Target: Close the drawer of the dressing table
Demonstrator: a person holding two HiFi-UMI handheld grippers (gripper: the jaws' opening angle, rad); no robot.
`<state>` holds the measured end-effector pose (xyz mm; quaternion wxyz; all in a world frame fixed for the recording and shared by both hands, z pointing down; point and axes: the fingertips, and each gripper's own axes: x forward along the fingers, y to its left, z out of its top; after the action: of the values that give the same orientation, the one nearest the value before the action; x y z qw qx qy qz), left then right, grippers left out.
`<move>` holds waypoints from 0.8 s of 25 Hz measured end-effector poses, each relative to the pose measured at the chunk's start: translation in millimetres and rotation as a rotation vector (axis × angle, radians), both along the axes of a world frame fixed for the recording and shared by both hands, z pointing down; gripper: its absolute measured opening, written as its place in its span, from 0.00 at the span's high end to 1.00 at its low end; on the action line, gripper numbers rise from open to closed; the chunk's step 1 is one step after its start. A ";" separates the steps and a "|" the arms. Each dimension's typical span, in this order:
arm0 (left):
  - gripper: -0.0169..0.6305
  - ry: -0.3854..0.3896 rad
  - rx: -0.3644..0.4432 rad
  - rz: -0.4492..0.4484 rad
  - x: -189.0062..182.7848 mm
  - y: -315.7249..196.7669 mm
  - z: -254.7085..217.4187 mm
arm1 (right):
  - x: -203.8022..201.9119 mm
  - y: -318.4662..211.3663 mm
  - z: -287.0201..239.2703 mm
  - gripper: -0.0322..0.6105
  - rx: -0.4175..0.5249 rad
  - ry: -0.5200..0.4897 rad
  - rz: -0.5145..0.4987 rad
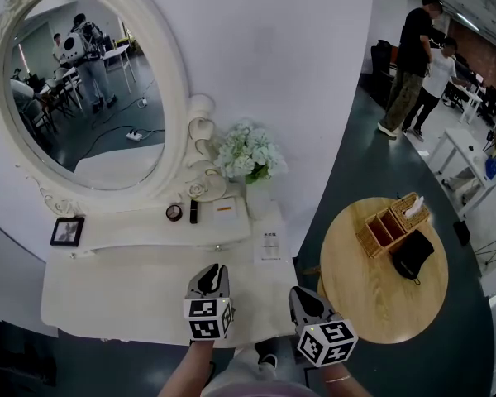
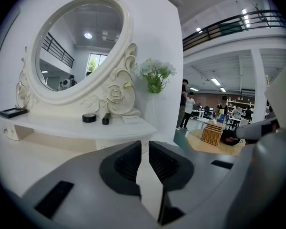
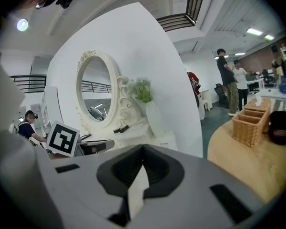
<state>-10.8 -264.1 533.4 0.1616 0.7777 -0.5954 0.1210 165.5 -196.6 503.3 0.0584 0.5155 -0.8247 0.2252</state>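
Two grippers sit low in front of the oval mirror: the left gripper has its jaws nearly together, with a thin slit and nothing in it, and the right gripper is pressed tight on nothing. The drawer is a small white front with tiny knobs under the shelf just below the mirror, on the carved white dressing table, and it looks flush. The card below-right of the mirror has print too small to read.
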 end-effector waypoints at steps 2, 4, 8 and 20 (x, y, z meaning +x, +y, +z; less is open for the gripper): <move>0.90 0.005 0.008 0.004 1.2 5.0 -3.5 | 1.7 3.2 -1.4 0.95 0.006 0.000 0.002; 0.91 0.009 0.011 0.006 1.9 10.5 -5.7 | 3.7 6.6 -2.7 0.95 0.010 0.001 0.006; 0.92 0.011 0.022 0.018 4.1 20.1 -8.8 | 9.3 12.1 -4.3 0.95 0.015 0.003 0.015; 0.97 -0.002 0.061 0.029 2.3 42.3 -20.3 | 10.0 23.2 -11.5 0.95 0.037 0.005 0.015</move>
<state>-8.5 -221.8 513.1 0.1355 0.7905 -0.5878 0.1061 175.5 -173.4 491.8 0.0495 0.5233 -0.8246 0.2091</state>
